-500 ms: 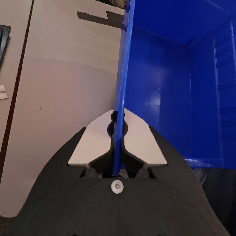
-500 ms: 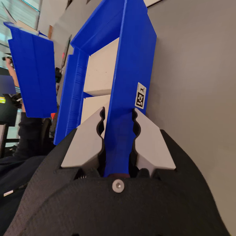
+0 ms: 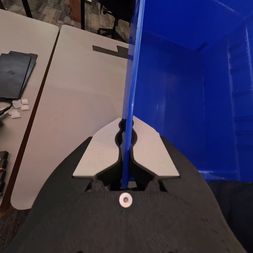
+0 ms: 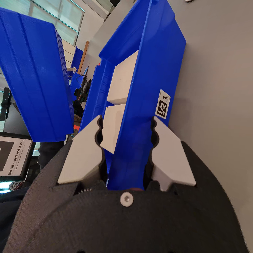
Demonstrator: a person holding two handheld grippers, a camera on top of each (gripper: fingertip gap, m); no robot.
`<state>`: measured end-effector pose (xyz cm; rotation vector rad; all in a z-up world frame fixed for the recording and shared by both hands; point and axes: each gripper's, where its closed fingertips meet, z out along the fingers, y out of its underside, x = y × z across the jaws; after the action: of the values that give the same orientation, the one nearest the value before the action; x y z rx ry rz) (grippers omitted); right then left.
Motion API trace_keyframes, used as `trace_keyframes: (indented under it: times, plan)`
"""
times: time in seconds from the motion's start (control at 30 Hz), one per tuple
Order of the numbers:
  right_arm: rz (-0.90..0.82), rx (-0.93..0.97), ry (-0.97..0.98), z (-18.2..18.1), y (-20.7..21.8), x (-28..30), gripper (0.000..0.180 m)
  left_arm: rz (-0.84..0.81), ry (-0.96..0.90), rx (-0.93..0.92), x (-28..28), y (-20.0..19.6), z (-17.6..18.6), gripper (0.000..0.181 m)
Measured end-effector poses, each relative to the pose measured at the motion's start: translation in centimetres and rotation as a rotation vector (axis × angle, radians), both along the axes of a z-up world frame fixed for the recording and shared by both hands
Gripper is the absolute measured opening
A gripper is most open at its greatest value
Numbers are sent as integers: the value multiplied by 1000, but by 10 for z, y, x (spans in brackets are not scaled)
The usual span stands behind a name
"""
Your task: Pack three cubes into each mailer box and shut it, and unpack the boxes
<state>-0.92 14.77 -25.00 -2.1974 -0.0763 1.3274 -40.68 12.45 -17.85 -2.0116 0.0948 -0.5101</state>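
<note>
The left gripper (image 3: 126, 123) is seen clamped on the thin side wall of an empty blue bin (image 3: 178, 102), its fingers nearly closed with one inside the bin and one outside. This bin is held raised above a pale tabletop (image 3: 82, 89), whose rounded near corner and dark seam are seen to the left; a broad bare stretch of tabletop lies beside the bin wall. Small white clips (image 3: 20, 106) and a dark flat pad (image 3: 13, 73) are seen across the seam.

The right gripper (image 4: 126, 123) is tilted sideways and set astride the wall of a second blue bin (image 4: 147, 68), its fingers parted wider than the wall, so no firm grip can be told. Two white mailer boxes (image 4: 123, 84) are seen inside this bin, one behind the other. The bin's outer side, bearing a sticker (image 4: 162, 104), lies along a grey surface (image 4: 219, 82). The raised bin (image 4: 34, 82) is seen further left, apart from it.
</note>
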Motion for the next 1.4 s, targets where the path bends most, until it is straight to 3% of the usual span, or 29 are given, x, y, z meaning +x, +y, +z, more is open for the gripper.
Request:
trace_keyframes:
  times: [0.2, 0.37, 0.53, 0.6, 0.7, 0.8, 0.93, 1.1, 1.2, 1.4]
  plan:
    - [69, -39, 157, 5, -14, -67, 74, -5, -4, 49, 5, -5, 25, 6]
    - [178, -3, 154, 10, -17, -102, 74, -18, 25, 112, 24, -6, 53, 6]
    - [111, 220, 143, 65, -3, -55, 77, -37, 84, 133, 66, 2, 69, 6]
    - [71, 334, 143, 99, -5, -26, 87, -61, 115, 139, 95, 10, 72, 6]
    - [38, 511, 124, 146, -24, 10, 90, -106, 205, 168, 150, 22, 77, 5]
    - [7, 578, 57, 160, -45, 31, 101, -178, 339, 188, 216, 30, 78, 6]
    - [-134, 497, 24, 141, -51, 69, 127, -272, 450, 205, 298, 37, 67, 6]
    - [-298, 372, -129, 91, -42, 134, 129, -338, 543, 251, 380, 32, 46, 8]
    - [-367, 343, -254, 74, -37, 171, 125, -387, 493, 199, 418, 29, 19, 11]
    - [-315, 205, -588, 11, -24, 215, 120, -497, 374, -18, 464, 23, -53, 22]
